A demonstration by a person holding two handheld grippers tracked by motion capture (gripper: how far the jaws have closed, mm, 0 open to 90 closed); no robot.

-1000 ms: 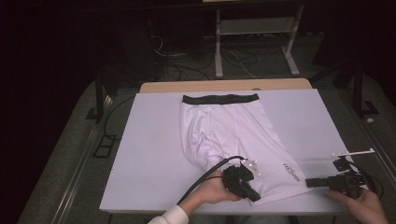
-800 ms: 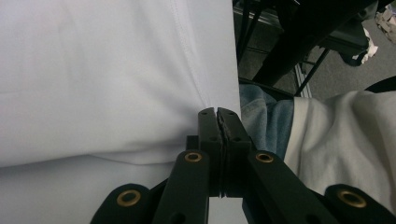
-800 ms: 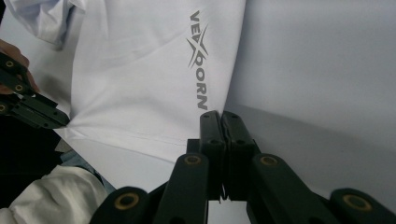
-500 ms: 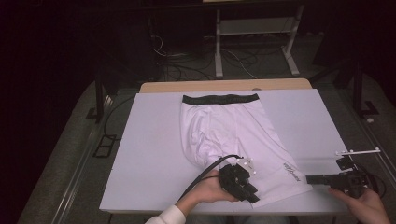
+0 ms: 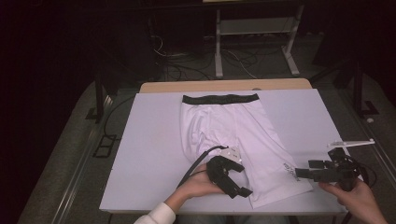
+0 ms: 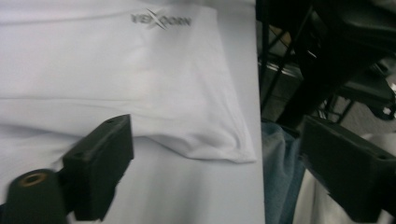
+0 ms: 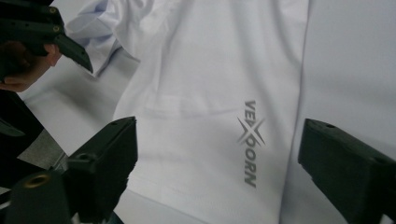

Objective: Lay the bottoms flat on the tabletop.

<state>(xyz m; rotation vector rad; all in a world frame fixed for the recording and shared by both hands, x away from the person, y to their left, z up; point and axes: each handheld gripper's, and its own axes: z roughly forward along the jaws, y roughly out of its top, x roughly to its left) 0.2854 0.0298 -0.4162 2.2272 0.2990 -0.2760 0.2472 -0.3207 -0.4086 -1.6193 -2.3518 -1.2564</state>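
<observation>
White stretch-fabric shorts with black waistband lie flat at centre of white-covered table, waistband at far edge, leg hems toward person; grey printed logo near hem of right leg; left gripper at lower hem edge, jaws spread, nothing between them; right gripper just beside logo, jaws spread wide, not touching fabric; left hand rests on table.

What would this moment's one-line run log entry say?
garment: white shorts flat on table | left gripper: open, at hem | right gripper: open, near logo | grasp: none
</observation>
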